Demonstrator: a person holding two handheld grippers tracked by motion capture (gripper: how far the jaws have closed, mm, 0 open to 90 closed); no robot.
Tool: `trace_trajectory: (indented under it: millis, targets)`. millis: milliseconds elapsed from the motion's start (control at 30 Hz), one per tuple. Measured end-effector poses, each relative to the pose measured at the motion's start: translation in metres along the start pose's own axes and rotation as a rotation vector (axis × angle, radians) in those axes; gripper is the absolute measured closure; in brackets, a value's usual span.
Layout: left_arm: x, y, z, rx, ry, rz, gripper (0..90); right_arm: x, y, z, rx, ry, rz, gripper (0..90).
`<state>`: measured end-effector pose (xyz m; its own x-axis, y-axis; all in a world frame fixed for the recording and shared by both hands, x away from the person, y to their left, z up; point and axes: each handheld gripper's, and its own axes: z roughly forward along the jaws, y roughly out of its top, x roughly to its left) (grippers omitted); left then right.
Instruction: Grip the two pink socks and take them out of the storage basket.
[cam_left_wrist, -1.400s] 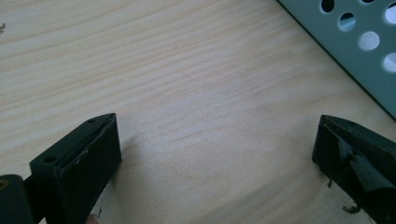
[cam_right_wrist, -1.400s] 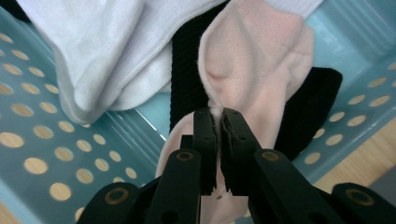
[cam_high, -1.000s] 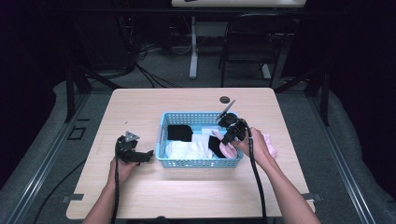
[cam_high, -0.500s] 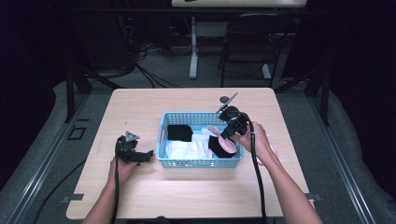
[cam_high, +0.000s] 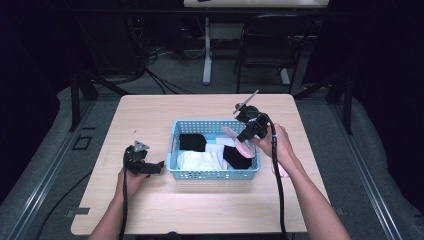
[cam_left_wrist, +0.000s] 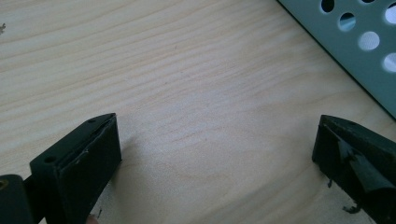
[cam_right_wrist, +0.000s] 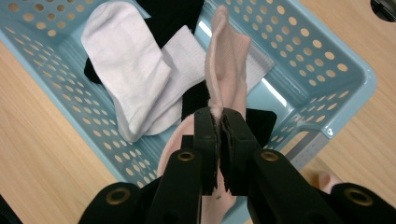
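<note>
Jaws of the right gripper are clamped tight on a pink sock, pinched mid-length; one end stands up toward the top centre of the right gripper view, the other hangs down behind the jaws at bottom centre. In the high view the right gripper sits over the right end of the basket, centre of frame, sock dangling above the rim area. Below it in the basket lie a white sock at upper left of the right gripper view and black socks.

Left gripper is parked on the table just left of the basket, lower left of the high view; its jaws stand wide apart with nothing between them, bare wood under them.

Step, as I read it: pulling the pink sock out of the basket. Next move likely needs the sock carried clear of the rim and set on the table; a second pink piece lies under the right forearm. Trailing end could snag the rim.
</note>
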<state>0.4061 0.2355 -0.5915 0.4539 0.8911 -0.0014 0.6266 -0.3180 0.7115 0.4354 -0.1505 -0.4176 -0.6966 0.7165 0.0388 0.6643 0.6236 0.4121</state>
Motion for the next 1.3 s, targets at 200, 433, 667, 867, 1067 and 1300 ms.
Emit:
trace_trajectory:
  millis: [200, 433, 667, 867, 1067, 1300]
  targets:
    - [0.0, 0.0, 0.0, -0.001, 0.001, 0.002, 1.1, -0.003, 0.002, -0.016, -0.025, -0.009, 0.002, 85.5]
    - [0.0, 0.0, 0.0, 0.0, 0.0, 0.0, 1.1, -0.008, 0.0, -0.036, -0.047, -0.029, 0.006, 85.5]
    - [0.0, 0.0, 0.0, 0.0, 0.0, 0.0, 1.1, -0.017, -0.009, -0.051, -0.063, -0.052, 0.028, 85.6]
    - [0.0, 0.0, 0.0, 0.0, 0.0, 0.0, 1.1, -0.028, -0.019, -0.064, -0.074, -0.076, 0.056, 85.6]
    - [0.0, 0.0, 0.0, -0.001, 0.0, 0.0, 1.1, -0.043, -0.035, -0.075, -0.087, -0.094, 0.097, 85.6]
    - [0.0, 0.0, 0.0, 0.0, 0.0, 0.0, 1.1, -0.062, -0.055, -0.077, -0.074, -0.125, 0.156, 85.6]
